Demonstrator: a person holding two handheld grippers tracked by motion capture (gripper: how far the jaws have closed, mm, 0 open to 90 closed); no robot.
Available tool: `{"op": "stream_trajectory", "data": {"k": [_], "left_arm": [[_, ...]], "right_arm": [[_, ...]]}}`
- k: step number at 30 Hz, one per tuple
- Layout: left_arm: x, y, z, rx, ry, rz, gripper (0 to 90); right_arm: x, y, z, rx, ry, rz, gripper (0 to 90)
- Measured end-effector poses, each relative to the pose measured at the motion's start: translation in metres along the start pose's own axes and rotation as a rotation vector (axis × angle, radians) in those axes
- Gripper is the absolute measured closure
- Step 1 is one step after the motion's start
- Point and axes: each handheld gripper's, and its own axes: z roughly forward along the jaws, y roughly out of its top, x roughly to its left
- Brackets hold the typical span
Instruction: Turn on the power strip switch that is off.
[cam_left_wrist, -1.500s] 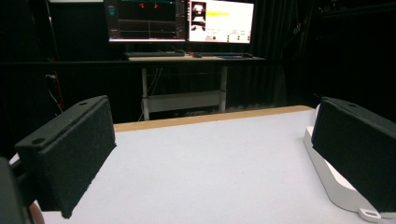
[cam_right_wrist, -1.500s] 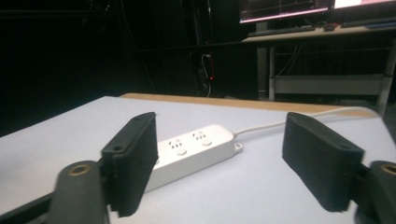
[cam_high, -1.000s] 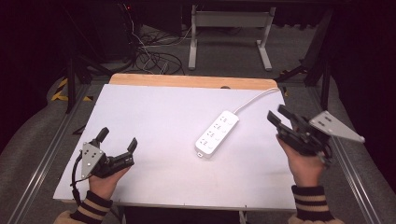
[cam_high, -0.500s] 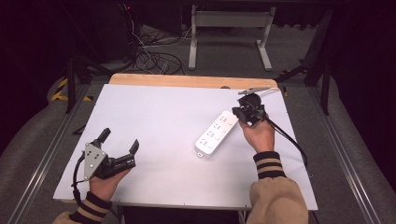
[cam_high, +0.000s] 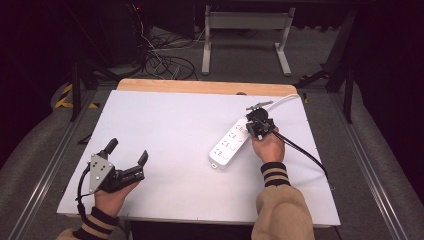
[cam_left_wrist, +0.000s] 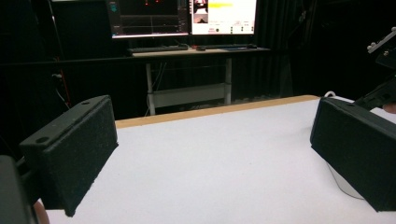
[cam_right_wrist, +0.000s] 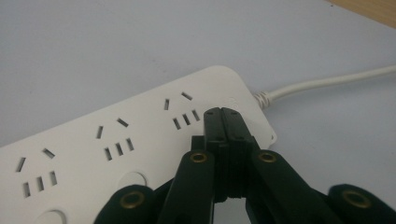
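High view: the white power strip (cam_high: 229, 144) lies right of centre on the table (cam_high: 165, 125); the right gripper (cam_high: 259, 123) hovers over its far end. Left gripper view: left gripper (cam_left_wrist: 210, 149) jaws spread wide, empty. Right gripper view: jaws pressed together above the strip's cord end.

In the right gripper view the white plastic power strip (cam_right_wrist: 116, 154) runs off the left and bottom edges, and the closed black right gripper (cam_right_wrist: 223, 122) covers part of its near end. Its white cord (cam_right_wrist: 327, 81) leaves the right edge.
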Motion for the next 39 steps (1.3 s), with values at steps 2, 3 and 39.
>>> {"op": "stream_trajectory", "data": {"k": [2, 3, 39], "left_arm": [[0.001, 0.0, -0.001, -0.005, 0.002, -0.008, 1.3], [0.001, 0.001, -0.001, -0.006, 0.004, -0.005, 1.3], [0.002, 0.001, -0.002, -0.011, 0.018, -0.011, 1.3]], "right_arm": [[0.002, -0.001, 0.003, 0.014, 0.004, -0.004, 90.0], [0.002, -0.002, 0.004, 0.011, 0.002, -0.007, 90.0], [0.014, -0.018, 0.006, -0.092, -0.037, 0.01, 90.0]]}}
